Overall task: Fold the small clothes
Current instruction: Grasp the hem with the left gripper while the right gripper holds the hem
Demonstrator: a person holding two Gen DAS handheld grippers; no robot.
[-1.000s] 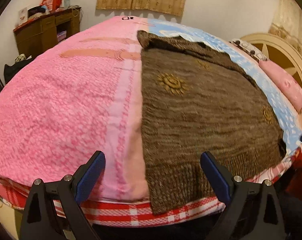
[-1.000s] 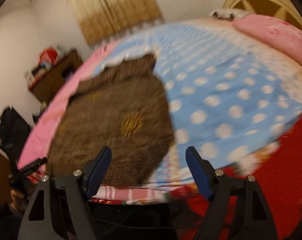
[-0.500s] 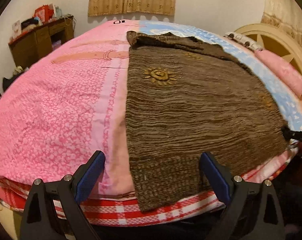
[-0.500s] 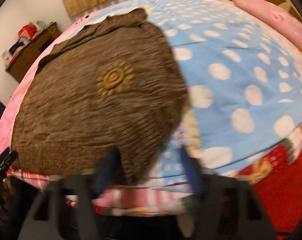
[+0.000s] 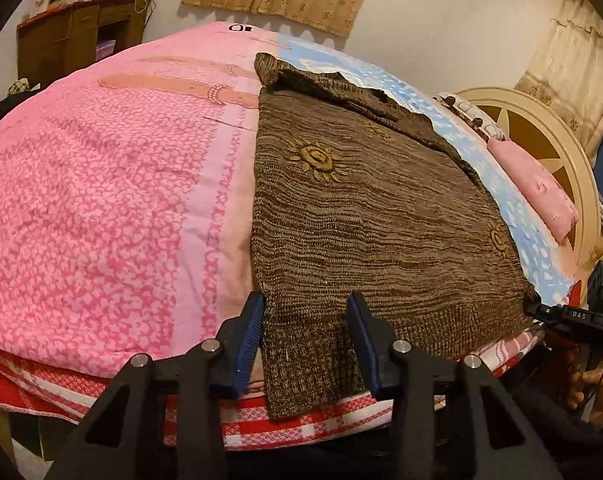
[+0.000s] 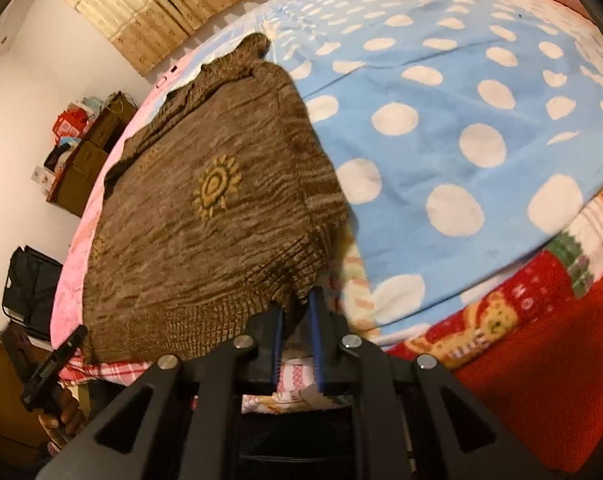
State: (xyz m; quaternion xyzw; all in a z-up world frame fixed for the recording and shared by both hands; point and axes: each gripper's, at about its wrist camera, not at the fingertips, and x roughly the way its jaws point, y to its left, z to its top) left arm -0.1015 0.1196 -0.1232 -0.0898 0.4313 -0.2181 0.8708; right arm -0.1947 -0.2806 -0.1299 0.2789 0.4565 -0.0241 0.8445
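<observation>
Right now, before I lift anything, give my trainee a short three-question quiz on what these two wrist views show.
1. True or false: the brown knit sweater lies spread flat on the bed, with its ribbed hem at the near edge.
2. Which gripper has its jaws shut on the sweater's hem corner? A. left gripper B. right gripper
3. Fill in: the yellow motifs knitted into the sweater are shaped like ____.

Key
1. True.
2. B. The right pads pinch the hem corner; the left jaws are closing with the other hem corner between them.
3. Suns.
</observation>
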